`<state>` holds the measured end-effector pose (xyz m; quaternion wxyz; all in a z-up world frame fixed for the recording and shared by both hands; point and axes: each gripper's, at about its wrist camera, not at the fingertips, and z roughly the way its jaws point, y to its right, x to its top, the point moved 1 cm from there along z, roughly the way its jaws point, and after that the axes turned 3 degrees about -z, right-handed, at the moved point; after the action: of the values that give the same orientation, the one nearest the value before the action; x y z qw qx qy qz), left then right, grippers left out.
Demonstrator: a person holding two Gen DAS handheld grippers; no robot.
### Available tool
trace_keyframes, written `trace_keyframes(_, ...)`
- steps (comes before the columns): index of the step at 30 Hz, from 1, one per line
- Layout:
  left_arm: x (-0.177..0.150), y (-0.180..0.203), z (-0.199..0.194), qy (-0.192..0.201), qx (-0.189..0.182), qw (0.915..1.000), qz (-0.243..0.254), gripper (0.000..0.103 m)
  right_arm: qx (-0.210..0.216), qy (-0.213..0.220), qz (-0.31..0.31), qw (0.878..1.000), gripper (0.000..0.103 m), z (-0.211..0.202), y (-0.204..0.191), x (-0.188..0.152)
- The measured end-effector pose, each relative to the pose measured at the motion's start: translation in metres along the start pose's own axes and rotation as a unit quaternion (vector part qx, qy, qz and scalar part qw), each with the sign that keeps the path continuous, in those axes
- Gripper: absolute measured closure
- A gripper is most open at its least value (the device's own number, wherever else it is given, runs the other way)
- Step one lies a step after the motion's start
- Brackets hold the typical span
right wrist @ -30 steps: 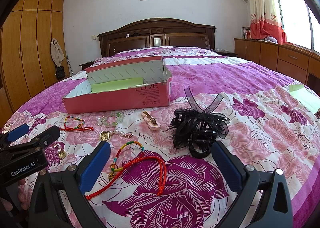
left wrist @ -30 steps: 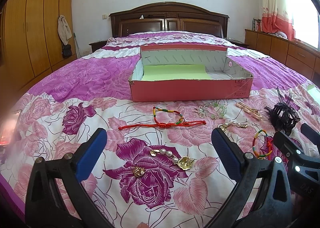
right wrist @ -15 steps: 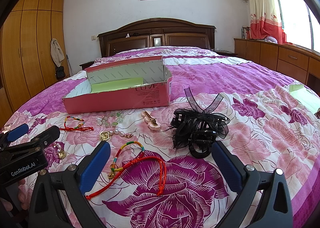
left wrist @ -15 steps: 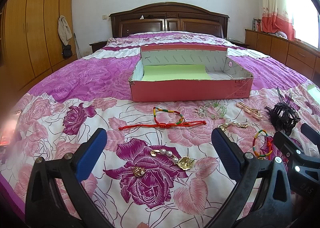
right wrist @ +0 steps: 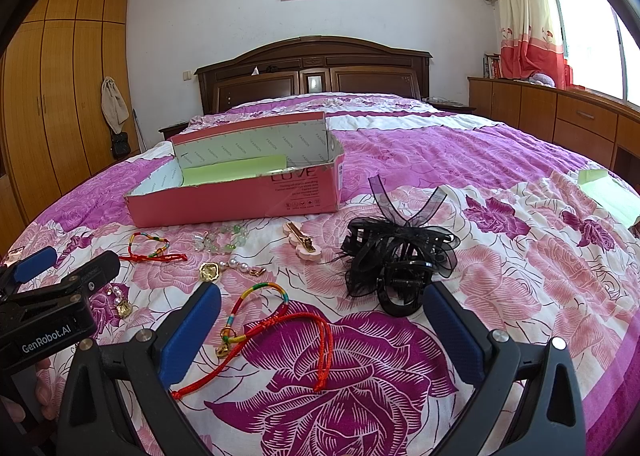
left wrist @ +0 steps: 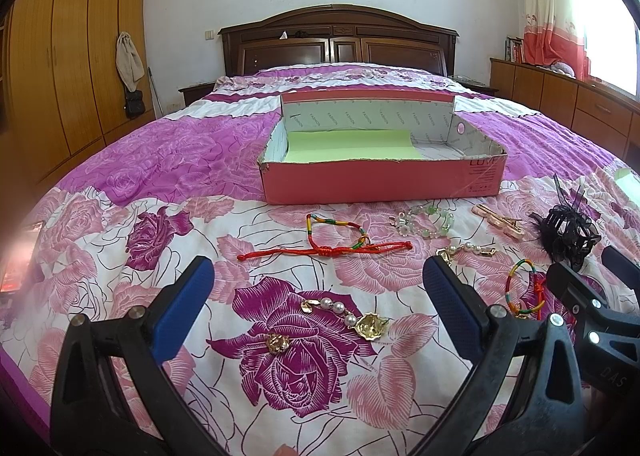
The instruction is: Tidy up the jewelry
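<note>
Your left gripper (left wrist: 318, 298) is wide open over the pearl bracelet (left wrist: 340, 318) on the bed, holding nothing. Your right gripper (right wrist: 320, 322) is wide open too, over the red cord bracelet (right wrist: 276, 332)

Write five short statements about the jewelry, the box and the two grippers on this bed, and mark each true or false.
1. The pink box is open, with a green sheet inside. True.
2. The left gripper is shut on the pearl and gold piece. False: it is open and the piece lies on the bedspread between its fingers.
3. The black hair claw already sits in the box. False: it lies on the bedspread.
4. The right gripper is open and holds nothing. True.
5. The green bead bracelet lies in front of the box. True.
</note>
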<state>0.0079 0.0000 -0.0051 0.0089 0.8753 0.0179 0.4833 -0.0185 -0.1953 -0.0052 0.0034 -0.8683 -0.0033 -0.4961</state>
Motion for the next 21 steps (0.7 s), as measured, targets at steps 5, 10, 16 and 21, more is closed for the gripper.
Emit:
trace_keyframes(5,0.0000,0.0000,-0.0002,0.000,0.000,1.0000,0.000,0.006,0.000,0.000,0.000,1.000,0.000,0.0002,-0.0001,0.0000)
trace_keyframes(10,0.0000,0.0000,-0.0002,0.000,0.000,1.0000,0.000,0.006,0.000,0.000,0.000,1.000,0.000,0.0001,-0.0002,0.0000)
trace_keyframes(16,0.0000,0.0001,-0.0003,0.000,0.000,1.0000,0.000,0.006,0.000,0.000,0.000,1.000,0.000,0.0000,-0.0002,0.0002)
trace_keyframes(21,0.0038,-0.0005,-0.0026,-0.003,-0.001,1.0000,-0.003,0.006,-0.001,0.001,0.000,1.000,0.000,-0.0009,0.0000,0.0009)
